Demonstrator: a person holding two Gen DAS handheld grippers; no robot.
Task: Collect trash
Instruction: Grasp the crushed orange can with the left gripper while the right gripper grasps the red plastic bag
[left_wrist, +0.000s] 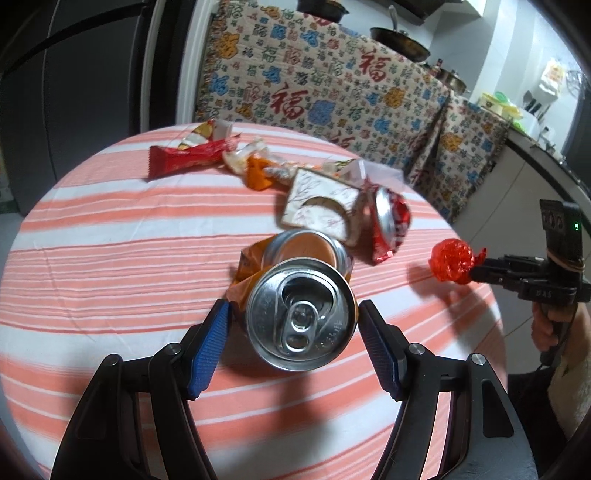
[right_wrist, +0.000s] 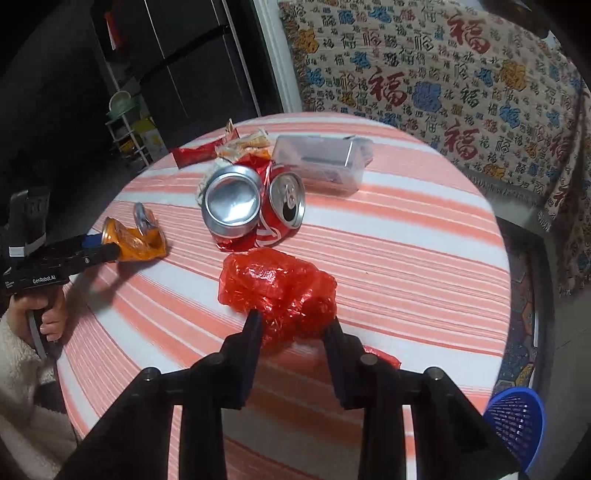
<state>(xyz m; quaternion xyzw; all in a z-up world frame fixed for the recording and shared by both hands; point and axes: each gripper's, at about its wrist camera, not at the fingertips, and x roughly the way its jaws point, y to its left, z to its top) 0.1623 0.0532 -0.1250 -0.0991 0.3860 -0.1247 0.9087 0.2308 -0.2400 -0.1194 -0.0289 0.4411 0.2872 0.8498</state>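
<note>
Left gripper angled downward, blue-padded fingers clamped on either side of the crushed orange can. Right gripper also tilted down, jaws narrow, pinching the crumpled red plastic bag (bare hand grips each handle).

Right gripper clamps crumpled red plastic bag above the striped tablecloth; crushed cola cans lie mid-table; blue basket beyond the right edge.
</note>
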